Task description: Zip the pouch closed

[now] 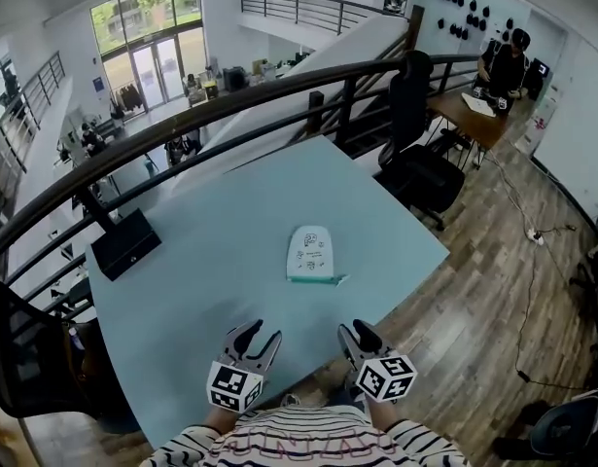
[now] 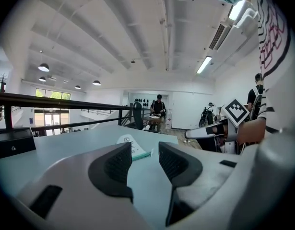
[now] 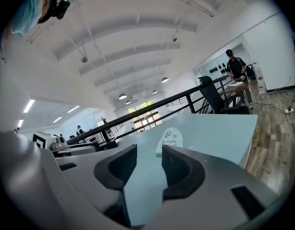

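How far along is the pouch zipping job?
Done: nothing visible yet. The pouch lies flat on the table, untouched; whether it is already partly zipped is too small to tell. In hand: nothing. The left gripper and right gripper hover at the table's near edge, jaws apart and empty, short of the pouch. Left: reach the pouch, steady it, zip it closed.

Bare table (image 1: 230,290) runs open from the left gripper (image 1: 264,331) and right gripper (image 1: 357,327) at the near edge to the pouch (image 1: 311,254). A black box (image 1: 126,243) sits far left, well apart. The railing (image 1: 230,100) seems to stand just beyond the far edge.
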